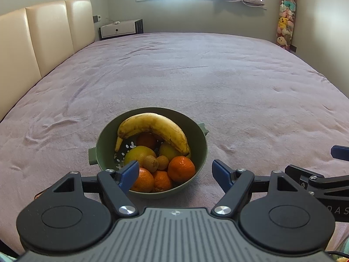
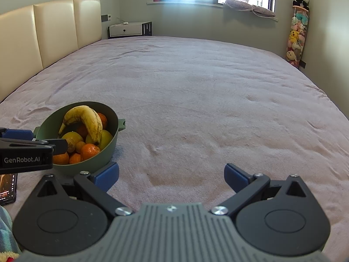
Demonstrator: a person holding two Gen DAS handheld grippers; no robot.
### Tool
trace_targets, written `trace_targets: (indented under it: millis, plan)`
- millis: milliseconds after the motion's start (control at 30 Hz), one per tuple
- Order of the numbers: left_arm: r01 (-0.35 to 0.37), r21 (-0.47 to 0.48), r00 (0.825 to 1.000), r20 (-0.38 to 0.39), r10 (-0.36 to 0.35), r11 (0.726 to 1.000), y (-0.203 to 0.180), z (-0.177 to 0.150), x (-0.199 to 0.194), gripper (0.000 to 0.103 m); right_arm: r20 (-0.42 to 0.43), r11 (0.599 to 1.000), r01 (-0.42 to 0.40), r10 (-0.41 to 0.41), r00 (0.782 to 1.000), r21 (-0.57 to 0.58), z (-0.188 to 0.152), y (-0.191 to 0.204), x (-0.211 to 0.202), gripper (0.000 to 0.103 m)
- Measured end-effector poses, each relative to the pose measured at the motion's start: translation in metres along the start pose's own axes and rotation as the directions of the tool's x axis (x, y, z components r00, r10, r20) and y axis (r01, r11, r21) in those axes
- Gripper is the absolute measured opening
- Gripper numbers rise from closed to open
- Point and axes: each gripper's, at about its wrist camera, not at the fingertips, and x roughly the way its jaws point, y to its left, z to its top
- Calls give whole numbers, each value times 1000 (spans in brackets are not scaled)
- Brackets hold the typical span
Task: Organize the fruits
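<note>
A green bowl (image 1: 150,152) sat on the bed (image 1: 196,76), near its close edge, and held all the fruit in view. A banana (image 1: 152,128) arched across the top, over an orange (image 1: 146,140) at the back. 2 lemons (image 1: 139,154) lay below it, with 2 kiwis (image 1: 152,163) side by side between them. 3 more oranges (image 1: 181,168) filled the near side of the bowl.

The left gripper (image 1: 176,172) hung just short of the bowl with its jaws spread wide and nothing between them; its left finger (image 1: 129,174) overlapped the bowl's near rim in the left wrist view, though contact could not be told. The right gripper (image 2: 172,175) was also released and empty, over bare blanket, with the bowl off to its left. In the right wrist view a phone (image 2: 7,188) lay at the left edge, close to the bowl. A cream headboard (image 1: 43,37) ran along the left, and a column of plush toys (image 1: 285,24) stood in the far right corner.
</note>
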Motion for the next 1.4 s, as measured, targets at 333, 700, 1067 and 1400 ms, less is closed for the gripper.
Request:
trace_targets:
  millis: [333,700,1067,1400]
  plan:
    - [0,-1,1000,0,0,1000,-1,0,0,89,-1,1000,1,-1,1000,-1,1,0,0,99]
    - [2,5,1000,-1,-2,1000,-2,1,0,89,-3,1000,8,-8,1000,7,0,1,0,99]
    - [9,9,1000,-2,-9,1000,-2,2,0,89,-8,1000,9,-9,1000,10,-1,1,1,99]
    - [13,9,1000,0,-13,1000,-1,1,-1,89,-12,1000,11,-10,1000,11,-2,1,2,99]
